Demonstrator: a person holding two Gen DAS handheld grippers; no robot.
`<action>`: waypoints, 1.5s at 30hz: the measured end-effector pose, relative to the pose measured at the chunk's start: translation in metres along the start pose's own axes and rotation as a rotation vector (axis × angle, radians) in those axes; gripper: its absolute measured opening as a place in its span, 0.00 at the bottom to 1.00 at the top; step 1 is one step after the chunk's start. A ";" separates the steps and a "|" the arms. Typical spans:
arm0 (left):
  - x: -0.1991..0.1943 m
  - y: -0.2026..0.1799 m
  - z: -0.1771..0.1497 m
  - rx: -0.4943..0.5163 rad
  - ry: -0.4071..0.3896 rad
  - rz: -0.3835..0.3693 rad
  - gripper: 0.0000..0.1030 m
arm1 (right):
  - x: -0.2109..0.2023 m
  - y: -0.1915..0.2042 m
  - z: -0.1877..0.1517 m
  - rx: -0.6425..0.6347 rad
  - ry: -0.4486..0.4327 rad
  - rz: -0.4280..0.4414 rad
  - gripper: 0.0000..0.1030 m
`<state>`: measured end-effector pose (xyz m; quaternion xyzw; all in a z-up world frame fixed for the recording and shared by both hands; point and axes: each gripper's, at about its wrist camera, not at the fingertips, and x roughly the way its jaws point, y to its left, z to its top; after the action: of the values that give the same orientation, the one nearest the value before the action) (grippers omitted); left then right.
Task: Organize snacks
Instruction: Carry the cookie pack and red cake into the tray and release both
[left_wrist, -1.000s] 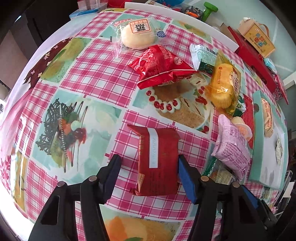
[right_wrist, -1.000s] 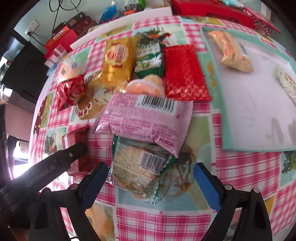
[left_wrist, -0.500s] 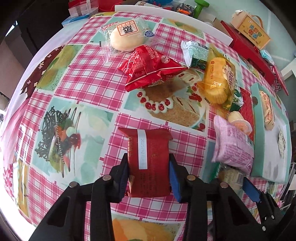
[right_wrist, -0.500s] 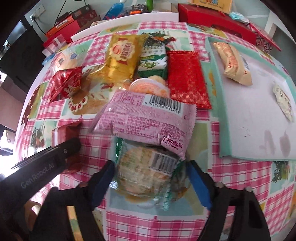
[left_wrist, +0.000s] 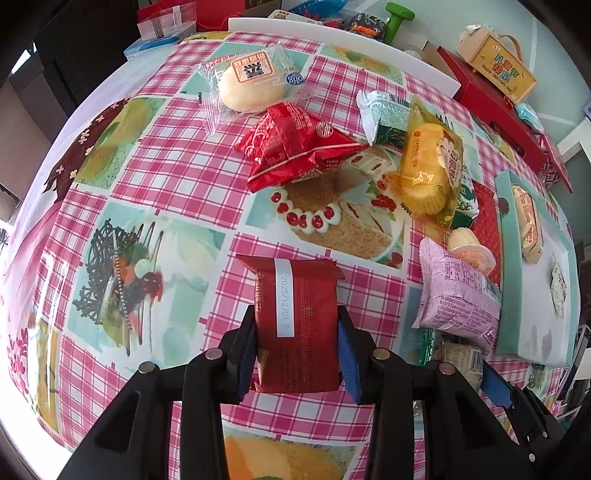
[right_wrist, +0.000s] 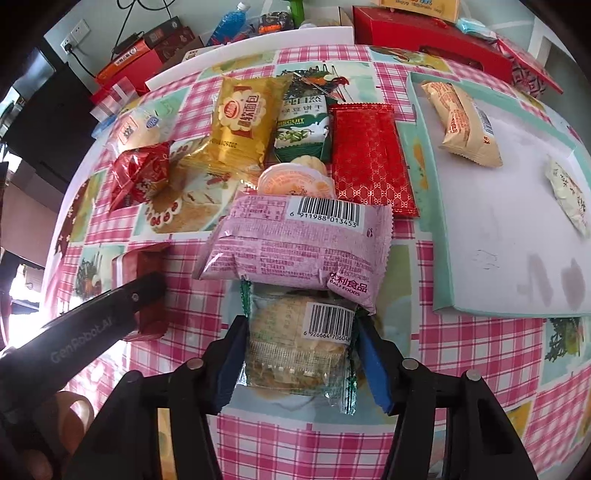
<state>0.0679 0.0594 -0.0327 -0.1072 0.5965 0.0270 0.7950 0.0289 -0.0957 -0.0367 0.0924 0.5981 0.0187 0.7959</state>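
Observation:
My left gripper is shut on a dark red snack pack with a white date strip, low over the checked tablecloth. My right gripper is shut on a clear green-edged pastry pack, whose far end lies under a pink snack pack. The left gripper's arm and its red pack show at the left of the right wrist view. A teal-rimmed white tray at the right holds a beige pack and a small pale pack.
Loose snacks lie beyond: a yellow bread pack, a green biscuit pack, a red patterned pack, a crumpled red pack, a white bun pack, a peach jelly cup. Red boxes line the far edge.
Both grippers closed from open: the left onto the dark red pack, the right onto the green-edged pastry pack. Both moved slightly forward over their packs.

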 end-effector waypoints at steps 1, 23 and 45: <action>-0.002 0.000 0.001 -0.003 -0.004 -0.005 0.40 | -0.007 0.001 -0.002 0.004 -0.002 0.008 0.59; -0.058 -0.030 0.005 0.072 -0.172 -0.058 0.40 | -0.075 -0.056 0.008 0.142 -0.179 0.053 0.59; -0.039 -0.214 -0.008 0.476 -0.133 -0.264 0.40 | -0.108 -0.261 0.007 0.685 -0.291 -0.194 0.59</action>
<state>0.0861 -0.1481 0.0317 0.0080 0.5136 -0.2107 0.8317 -0.0166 -0.3685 0.0230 0.2977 0.4563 -0.2711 0.7935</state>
